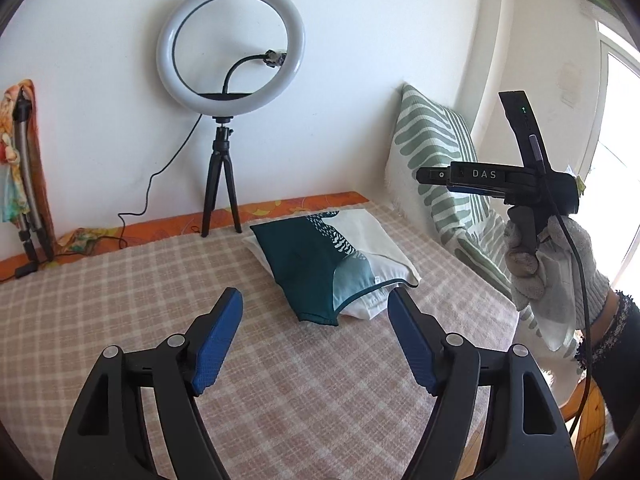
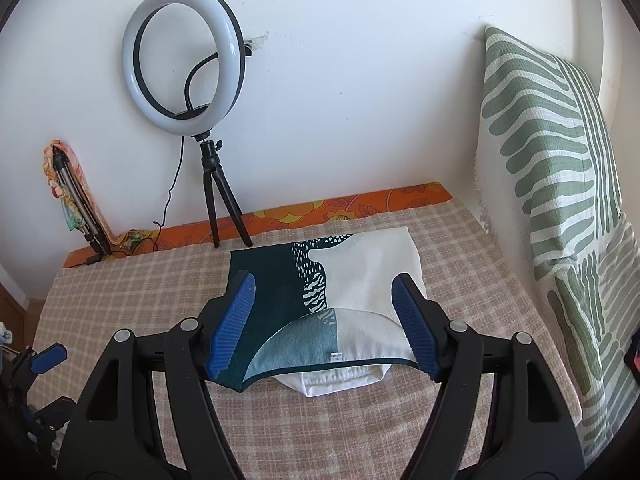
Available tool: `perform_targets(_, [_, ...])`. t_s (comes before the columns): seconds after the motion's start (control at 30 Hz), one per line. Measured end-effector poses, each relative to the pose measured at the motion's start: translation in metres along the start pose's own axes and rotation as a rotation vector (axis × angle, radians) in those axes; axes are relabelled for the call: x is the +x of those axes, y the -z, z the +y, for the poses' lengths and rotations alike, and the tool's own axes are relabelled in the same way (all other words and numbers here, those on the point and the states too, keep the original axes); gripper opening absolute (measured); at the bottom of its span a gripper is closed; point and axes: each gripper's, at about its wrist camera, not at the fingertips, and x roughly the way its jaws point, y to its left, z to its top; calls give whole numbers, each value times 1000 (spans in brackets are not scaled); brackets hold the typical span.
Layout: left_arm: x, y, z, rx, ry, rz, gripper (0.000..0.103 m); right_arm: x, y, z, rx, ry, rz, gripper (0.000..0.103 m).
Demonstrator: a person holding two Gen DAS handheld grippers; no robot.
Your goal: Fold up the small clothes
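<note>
Both of my tongs stood apart with nothing between the blue pads: the left gripper (image 1: 314,300) and the right gripper (image 2: 324,284) hung above the checked blanket (image 1: 120,280). The folded garment (image 2: 320,300), teal and white, lay flat on a folded white piece (image 2: 340,384) mid-blanket. No container was in view. My gloved right hand (image 1: 548,264) partly hid the striped pillow (image 1: 436,140). The white piece showed only its edges. The garment's label print was too small to read.
</note>
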Motion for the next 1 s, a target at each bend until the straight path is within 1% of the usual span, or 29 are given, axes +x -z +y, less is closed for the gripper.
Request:
perform_targets(0.1, [-17, 6, -1, 17, -14, -12, 75, -17, 12, 13, -8, 3, -14, 75])
perform_targets(0.17, [-28, 11, -2, 27, -13, -15, 76, -28, 22, 23, -22, 0, -25, 81])
perform_targets(0.2, [-32, 14, -2, 30, -16, -18, 77, -34, 28, 28, -24, -3, -39, 81])
perform_targets(0.27, [-42, 20, 0, 34, -25, -28, 79, -43, 40, 36, -24, -25, -55, 86])
perform_targets(0.37, [-52, 28, 1, 45, -40, -32, 79, -52, 60, 48, -21, -45, -64, 89])
perform_targets(0.43, [-55, 34, 1, 49, -50, -28, 80, -58, 75, 55, -30, -21, -70, 91])
perform_targets(0.53, [-60, 43, 0, 47, -57, -26, 80, -66, 95, 62, -36, 15, -83, 96])
perform_targets(0.67, [-61, 52, -3, 65, -93, -23, 81, -78, 117, 64, -11, 23, -83, 99])
perform_targets(0.73, [-61, 54, -4, 62, -101, -14, 81, -85, 127, 64, 3, 26, -88, 102])
perform_targets(0.8, [-62, 56, -4, 47, -98, -13, 82, -91, 134, 64, 11, 39, -98, 103])
perform_targets(0.9, [-66, 58, -3, 23, -99, -15, 89, -100, 143, 65, 13, 55, -111, 103])
perform_targets(0.97, [-67, 60, -5, 18, -118, -12, 100, -104, 146, 67, 8, 57, -113, 103])
perform_targets(1.0, [-68, 61, -5, 18, -125, -16, 101, -105, 147, 67, 7, 54, -113, 103])
